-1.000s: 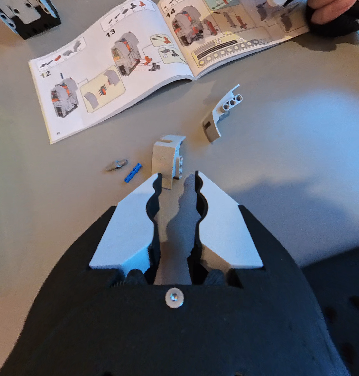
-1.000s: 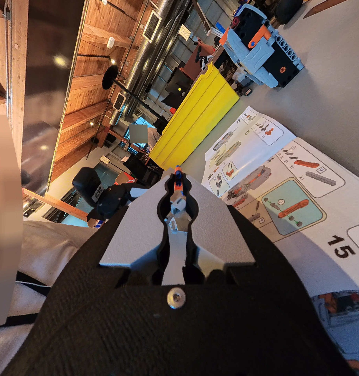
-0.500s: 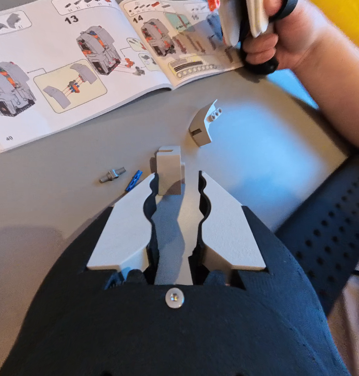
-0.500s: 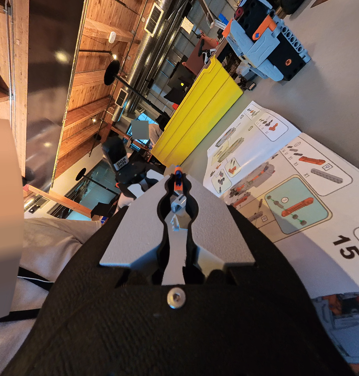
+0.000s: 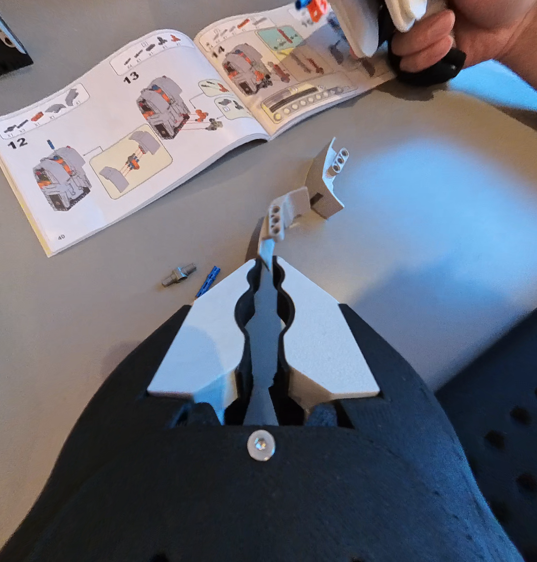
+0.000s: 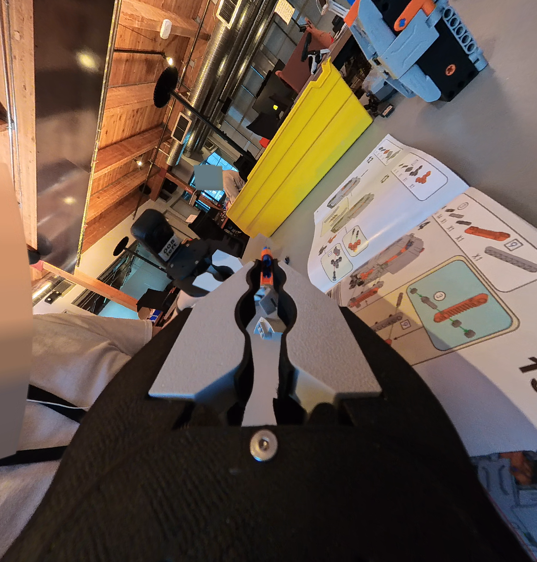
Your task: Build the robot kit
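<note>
In the left wrist view, the left gripper (image 5: 265,264) is pinched nearly closed on a pale grey curved panel (image 5: 284,214), lifted beside a second panel (image 5: 323,182) on the grey table (image 5: 413,243), near the open booklet (image 5: 109,127). In the right wrist view, the right gripper (image 6: 265,267) is clamped on a small orange-and-blue piece (image 6: 265,266) above the booklet (image 6: 413,273).

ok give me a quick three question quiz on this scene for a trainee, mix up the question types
1. True or false: the left gripper is shut on a grey curved panel.
2. Multiple choice: what is pinched at the tips of the right gripper? A) a yellow bin B) a small orange and blue piece C) a booklet page
3. Fill the gap: on the table left of the left gripper's fingers lie a small grey connector and a ____ pin.

Key: 1 true. 2 B. 3 blue.
</note>
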Tool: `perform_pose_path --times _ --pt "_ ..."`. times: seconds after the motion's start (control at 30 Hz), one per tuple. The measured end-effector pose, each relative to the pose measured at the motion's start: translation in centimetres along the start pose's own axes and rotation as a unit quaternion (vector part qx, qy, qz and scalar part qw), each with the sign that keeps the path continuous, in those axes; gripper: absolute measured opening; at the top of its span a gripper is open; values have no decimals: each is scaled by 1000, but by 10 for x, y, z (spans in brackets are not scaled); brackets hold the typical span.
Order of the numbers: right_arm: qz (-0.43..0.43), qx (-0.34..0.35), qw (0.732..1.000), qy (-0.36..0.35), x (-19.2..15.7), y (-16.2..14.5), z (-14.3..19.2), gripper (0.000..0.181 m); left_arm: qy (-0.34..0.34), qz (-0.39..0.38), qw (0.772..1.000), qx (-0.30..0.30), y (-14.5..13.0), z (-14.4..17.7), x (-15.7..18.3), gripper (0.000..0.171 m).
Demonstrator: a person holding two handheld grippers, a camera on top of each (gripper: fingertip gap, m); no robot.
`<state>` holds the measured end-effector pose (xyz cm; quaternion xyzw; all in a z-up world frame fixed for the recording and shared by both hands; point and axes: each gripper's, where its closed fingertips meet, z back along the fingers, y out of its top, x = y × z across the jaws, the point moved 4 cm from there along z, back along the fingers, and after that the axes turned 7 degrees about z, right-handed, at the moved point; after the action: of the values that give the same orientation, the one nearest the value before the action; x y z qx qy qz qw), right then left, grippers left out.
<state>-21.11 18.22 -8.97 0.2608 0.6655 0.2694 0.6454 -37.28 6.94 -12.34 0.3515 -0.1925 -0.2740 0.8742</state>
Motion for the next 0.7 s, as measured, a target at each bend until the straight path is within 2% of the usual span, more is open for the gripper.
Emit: perform_pose_path --times 0.1,0.43,0.5,0.57,0.7 --pt "1 1 1000 0 0 0 0 5 23 -20 1000 2 0 0 0 18" --pt "6 -14 1000 -4 -1 -4 -2 5 39 7 999 -21 4 -8 -5 23" --pt "5 -16 1000 -3 -1 -4 -2 5 46 -21 999 -16 11 -3 -7 24" --pt "3 -15 1000 -1 -1 -4 -2 5 39 -59 997 -20 19 -2 -7 36" --pt "3 -13 1000 0 -1 -4 -2 5 6 -85 996 -39 28 -10 -9 35"
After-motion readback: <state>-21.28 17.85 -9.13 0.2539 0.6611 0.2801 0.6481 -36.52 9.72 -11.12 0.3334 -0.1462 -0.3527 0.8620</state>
